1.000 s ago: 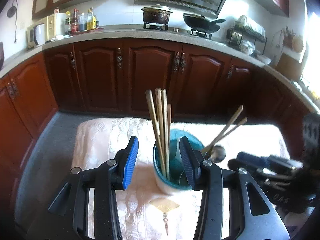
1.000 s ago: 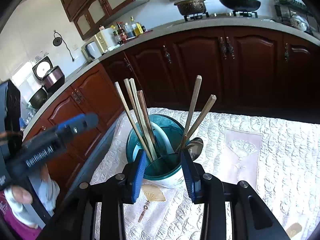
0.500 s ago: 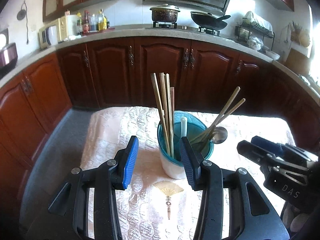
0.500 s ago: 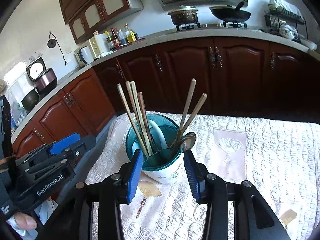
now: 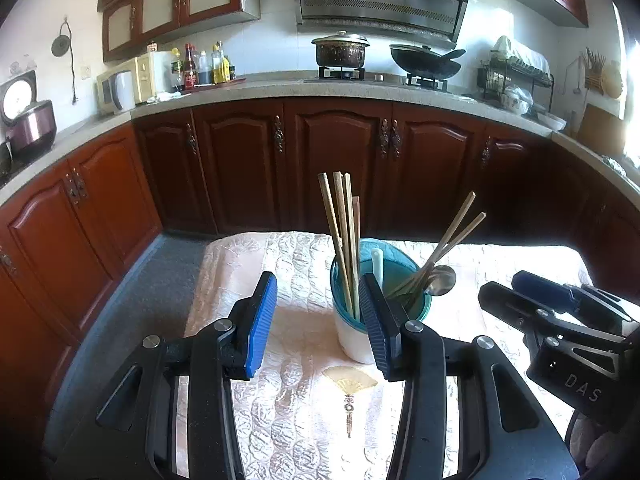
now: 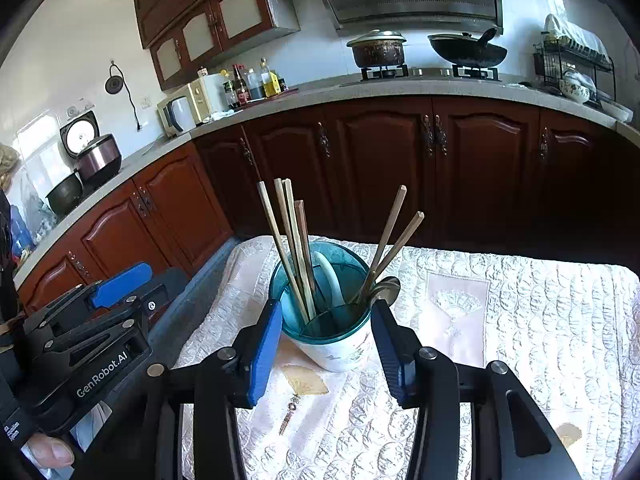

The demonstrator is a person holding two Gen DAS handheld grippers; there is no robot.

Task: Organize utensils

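A teal-rimmed white cup (image 6: 328,320) stands upright on your bench (image 6: 540,320), which is covered by a pale quilted cloth with fan motifs. Inside the cup, 4 wooden chopsticks (image 6: 290,248) lean together at its left side, 2 more chopsticks (image 6: 390,248) lean out to the right, a white ceramic spoon (image 6: 330,276) rests between them, and a metal spoon (image 6: 386,290) lies against the right rim.

Your right claw (image 6: 324,346) sits just in front of the cup with nothing between its pads; its jaws are opening, and the cup shows in the gap beyond them. Your left claw (image 5: 318,320) is also parted and grips nothing; its right finger overlaps the cup's left edge in the left wrist view, though you cannot tell whether it touches. Each claw appears at the edge of the other's view, well to the side of the cup.

Beyond the bench runs a dark wooden cabinet row (image 5: 336,160) under a grey kitchen worktop carrying a pot (image 5: 340,50) and a wok (image 5: 426,62).
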